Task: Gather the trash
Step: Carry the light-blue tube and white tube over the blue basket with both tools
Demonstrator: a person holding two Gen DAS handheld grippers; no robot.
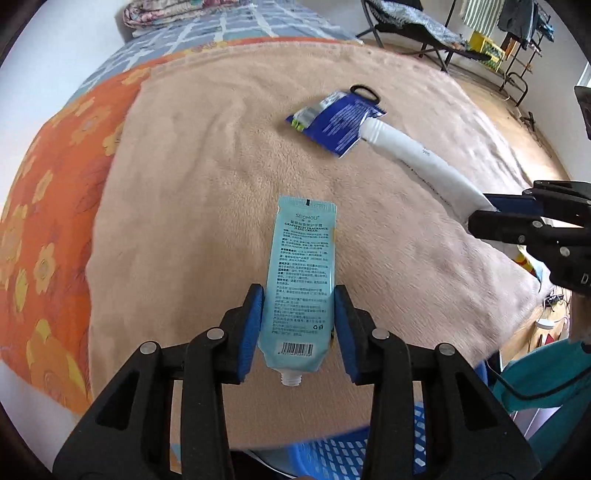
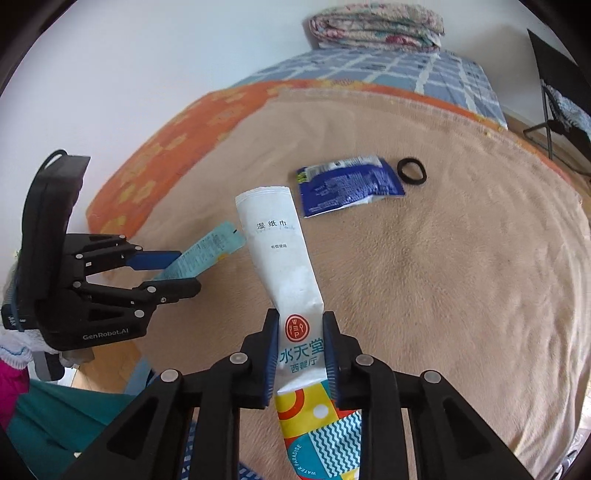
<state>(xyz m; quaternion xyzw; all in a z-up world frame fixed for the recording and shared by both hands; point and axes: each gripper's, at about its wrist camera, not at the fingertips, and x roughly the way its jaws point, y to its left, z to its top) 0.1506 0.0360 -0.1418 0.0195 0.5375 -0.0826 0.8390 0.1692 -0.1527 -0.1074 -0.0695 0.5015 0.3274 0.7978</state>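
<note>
My left gripper (image 1: 298, 325) is shut on a light blue hand cream tube (image 1: 301, 280), held above the tan blanket with its open neck toward the camera; it also shows in the right wrist view (image 2: 201, 254). My right gripper (image 2: 300, 354) is shut on a white wet-wipe packet (image 2: 284, 251), also seen from the left wrist view (image 1: 417, 158). A blue snack wrapper (image 1: 338, 123) (image 2: 347, 184) lies flat on the blanket further back. A black hair tie (image 2: 412, 170) (image 1: 365, 91) lies just beyond it.
The tan blanket (image 1: 207, 177) covers a bed with an orange flowered sheet (image 1: 48, 221) on the left. A blue plastic basket (image 1: 332, 454) sits below my left gripper. A folded quilt (image 2: 376, 26) lies at the bed's far end. A folding chair (image 1: 413, 26) stands at the back right.
</note>
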